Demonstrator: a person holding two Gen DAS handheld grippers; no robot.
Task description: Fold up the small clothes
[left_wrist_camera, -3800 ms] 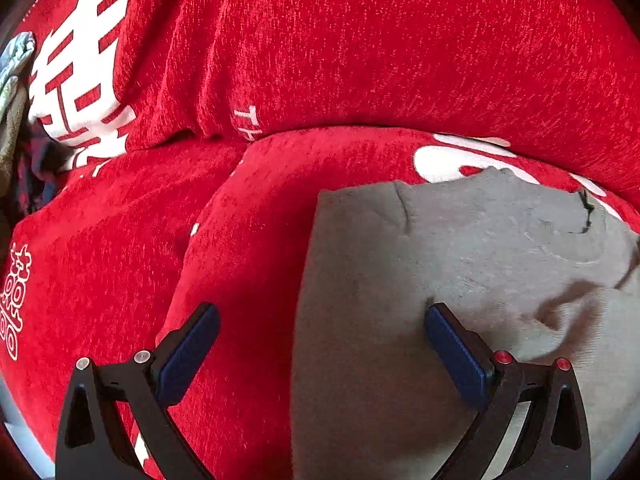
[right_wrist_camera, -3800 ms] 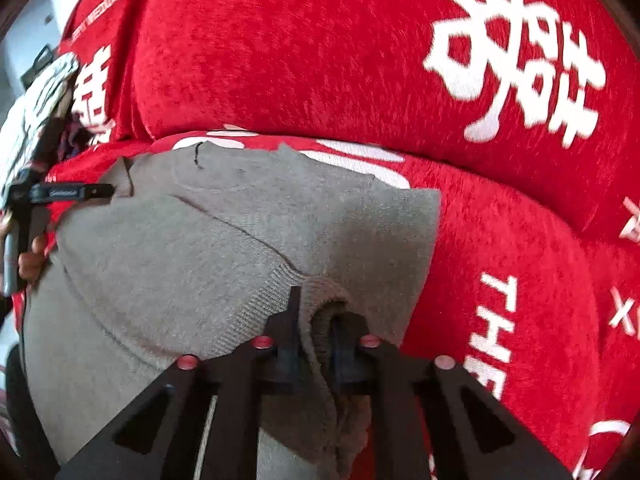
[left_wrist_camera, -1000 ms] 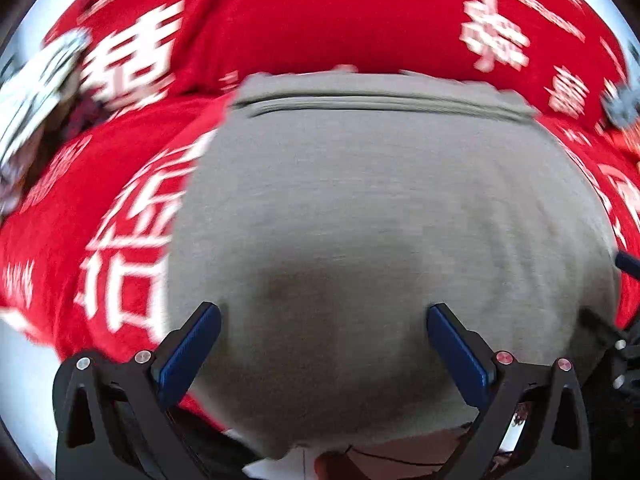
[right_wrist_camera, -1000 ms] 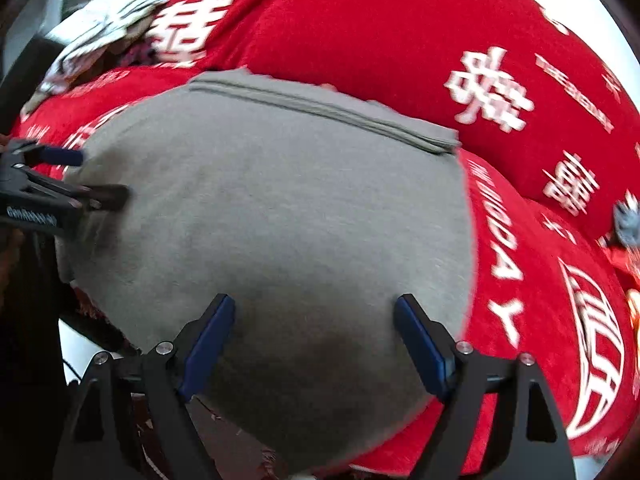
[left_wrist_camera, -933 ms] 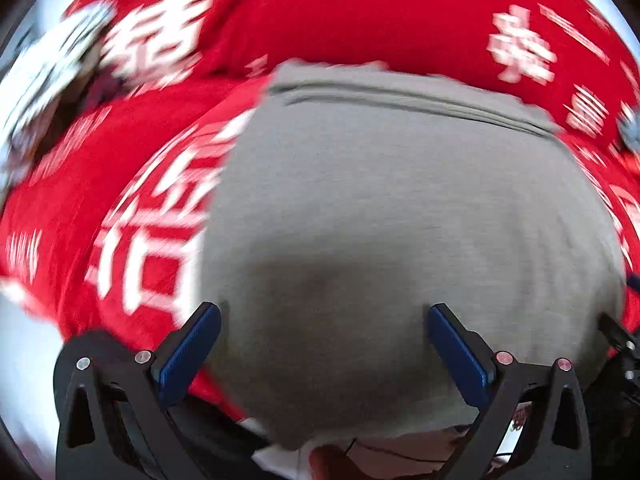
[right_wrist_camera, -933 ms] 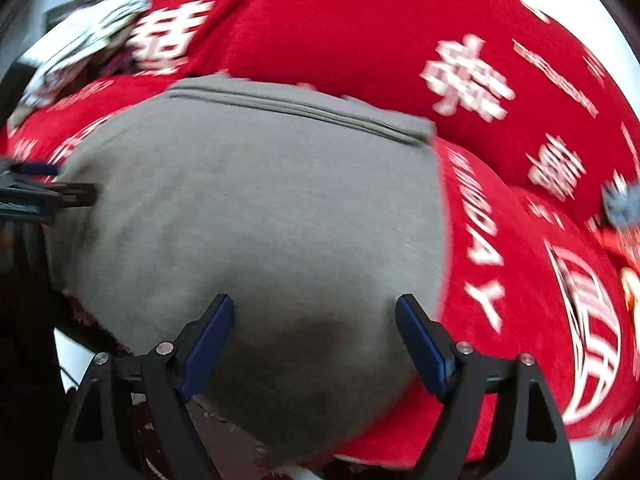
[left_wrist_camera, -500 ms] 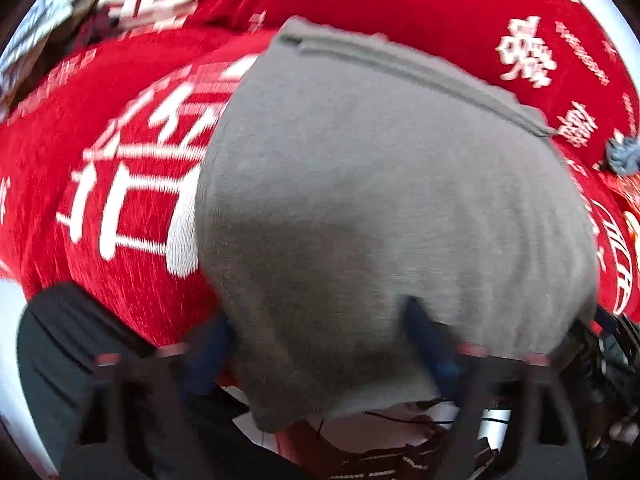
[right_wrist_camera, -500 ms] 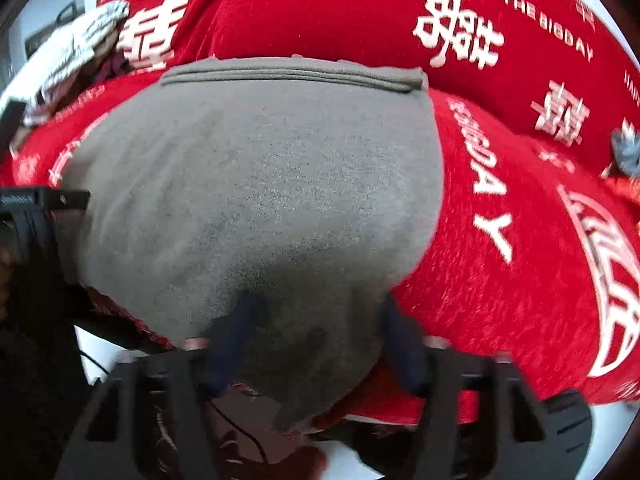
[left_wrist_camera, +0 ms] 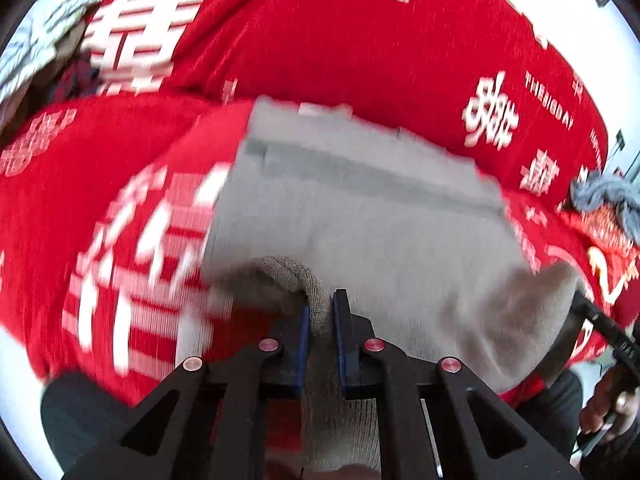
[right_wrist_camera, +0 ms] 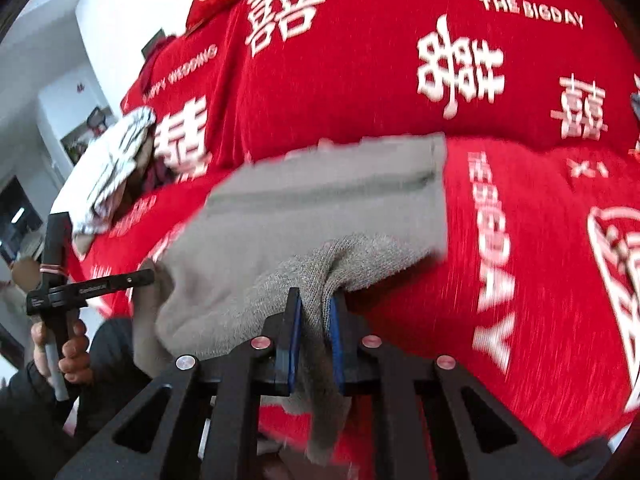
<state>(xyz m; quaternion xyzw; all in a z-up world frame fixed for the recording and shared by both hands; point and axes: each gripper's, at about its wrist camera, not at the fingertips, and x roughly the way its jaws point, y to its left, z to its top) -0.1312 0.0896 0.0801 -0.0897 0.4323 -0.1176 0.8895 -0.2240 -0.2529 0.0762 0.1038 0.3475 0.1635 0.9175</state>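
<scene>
The grey knit garment (left_wrist_camera: 360,216) lies across the middle of both views on the red sofa cover (left_wrist_camera: 320,48), its far hem running as a straight doubled band just below the seat-back crease. It looks like a partly folded rectangle: the far edge is square and layered, so I judge that at least one fold is already in. The near edge is lifted off the cover and bunched, with a ribbed fold of knit rising at the lower centre of each frame.

The left gripper (left_wrist_camera: 320,316) is clamped on that near edge towards the garment's left corner, cloth squeezed between its blue pads (left_wrist_camera: 305,340) and hanging down past them. The right gripper (right_wrist_camera: 314,312) is likewise pinched on the garment (right_wrist_camera: 320,208) towards its right corner, knit draped over and through the jaws. In the right view the left tool shows at the left edge, its tip at the cloth's far corner.

What seems left is to carry the held near edge over to the far hem, lay it flat and smooth it; the blur suggests that move is under way.

Beyond the garment, a patterned white cloth (right_wrist_camera: 116,160) sits at the upper left, and a grey-blue bundle (left_wrist_camera: 604,196) at the right edge of the left view.
</scene>
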